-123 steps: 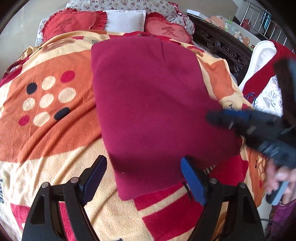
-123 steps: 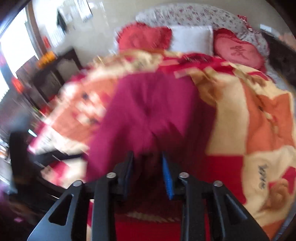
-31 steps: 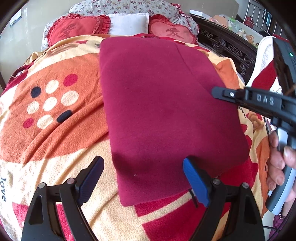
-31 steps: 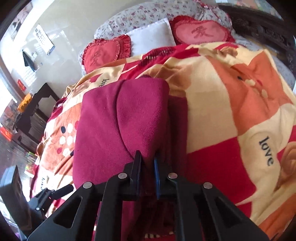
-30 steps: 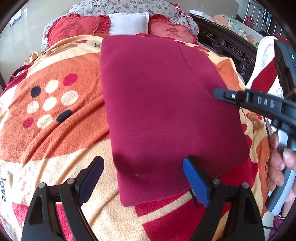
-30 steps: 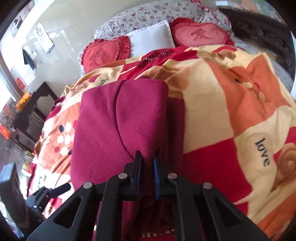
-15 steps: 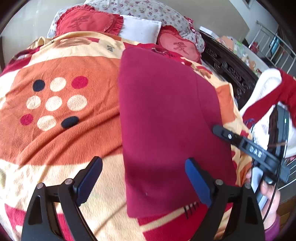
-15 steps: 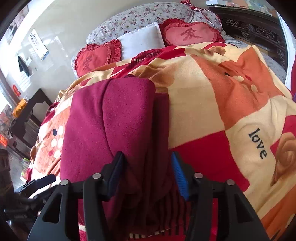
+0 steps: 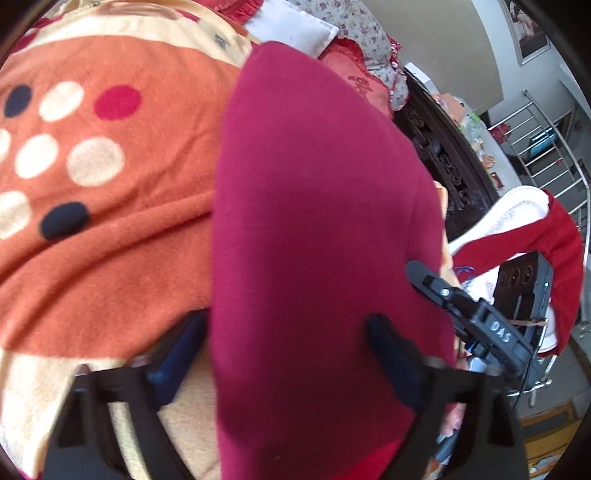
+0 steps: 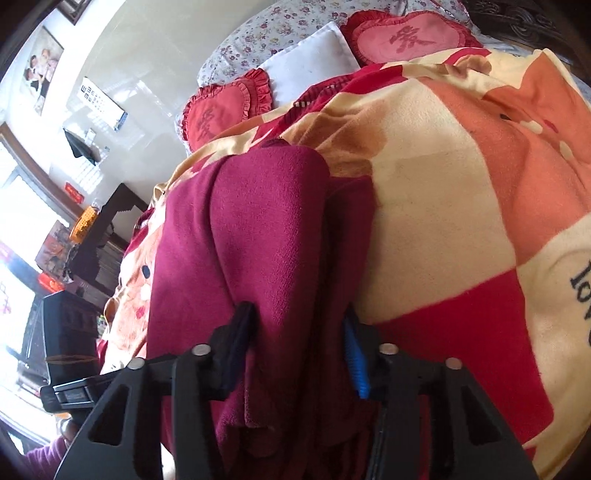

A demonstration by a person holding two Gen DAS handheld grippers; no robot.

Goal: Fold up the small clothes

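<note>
Your left wrist camera sits low and very close over the near edge of the maroon garment [image 9: 314,229], looking up the bed [image 9: 92,206] toward the pillows [image 9: 291,27], with the right claw [image 9: 436,288] at its right edge. Your right wrist camera looks the same way from the garment's right side, equally close. Both share the garment [image 10: 255,236], the blanket-covered bed [image 10: 461,206] and the far pillows [image 10: 314,59].

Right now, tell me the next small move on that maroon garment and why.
Probably shut both grippers on the near edge: the left gripper and right gripper are open, each straddling the maroon garment, which lies on the blanket.
</note>
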